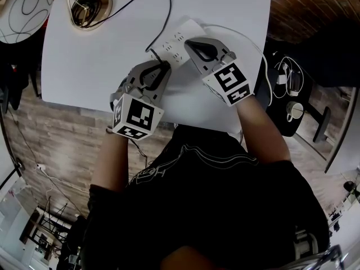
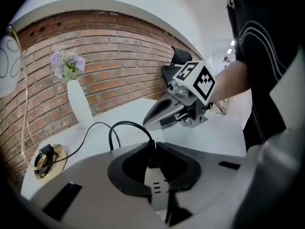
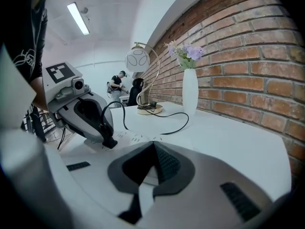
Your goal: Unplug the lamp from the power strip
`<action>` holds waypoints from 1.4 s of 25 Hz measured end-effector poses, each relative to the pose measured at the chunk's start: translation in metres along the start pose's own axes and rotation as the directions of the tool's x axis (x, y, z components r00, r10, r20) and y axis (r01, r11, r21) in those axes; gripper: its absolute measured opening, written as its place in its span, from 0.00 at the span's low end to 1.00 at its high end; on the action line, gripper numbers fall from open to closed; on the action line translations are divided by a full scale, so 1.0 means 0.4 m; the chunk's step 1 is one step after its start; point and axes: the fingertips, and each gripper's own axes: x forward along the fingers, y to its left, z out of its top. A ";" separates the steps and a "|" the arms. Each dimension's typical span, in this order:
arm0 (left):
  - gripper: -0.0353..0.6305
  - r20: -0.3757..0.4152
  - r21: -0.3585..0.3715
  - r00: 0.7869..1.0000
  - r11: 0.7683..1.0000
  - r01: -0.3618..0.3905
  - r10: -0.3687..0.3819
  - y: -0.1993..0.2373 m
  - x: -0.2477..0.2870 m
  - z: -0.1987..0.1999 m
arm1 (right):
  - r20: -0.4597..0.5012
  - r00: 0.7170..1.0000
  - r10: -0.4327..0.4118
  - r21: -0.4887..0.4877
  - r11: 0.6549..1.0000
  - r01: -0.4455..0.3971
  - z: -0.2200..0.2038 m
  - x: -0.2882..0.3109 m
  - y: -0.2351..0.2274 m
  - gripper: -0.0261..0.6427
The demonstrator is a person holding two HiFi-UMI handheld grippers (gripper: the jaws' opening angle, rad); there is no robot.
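Plug [image 2: 152, 156] not yet pulled: left gripper [image 1: 163, 66] clamps it, right gripper [image 1: 191, 44], jaws together, pins power strip [image 1: 174, 38].

Red brick wall [image 3: 248, 56] is running ahead and to the right of the right gripper [image 3: 153, 146], bordering the white table [image 3: 228, 142] lying under it. Ceiling tube light [image 3: 78, 18] is glowing high to its left. Wood-plank floor [image 1: 56, 134] is showing left of the left gripper [image 1: 163, 65].

Prob. office/studio: brick wall [image 3: 248, 56], white desk [image 1: 90, 55].
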 end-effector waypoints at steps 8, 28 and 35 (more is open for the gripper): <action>0.12 0.077 -0.277 0.995 0.957 0.083 -0.064 0.019 -0.005 -0.003 | 0.001 1.000 0.003 -0.004 1.000 -0.003 0.000 0.002 0.002 0.03; 0.12 0.086 -0.267 0.994 0.960 0.083 -0.062 0.009 -0.007 0.003 | -0.004 1.000 0.018 -0.007 1.000 -0.018 -0.001 -0.003 0.008 0.03; 0.12 0.070 -0.178 0.998 0.984 0.013 -0.001 0.011 -0.011 0.007 | 0.002 1.000 0.009 -0.008 1.000 -0.009 -0.003 0.000 0.007 0.03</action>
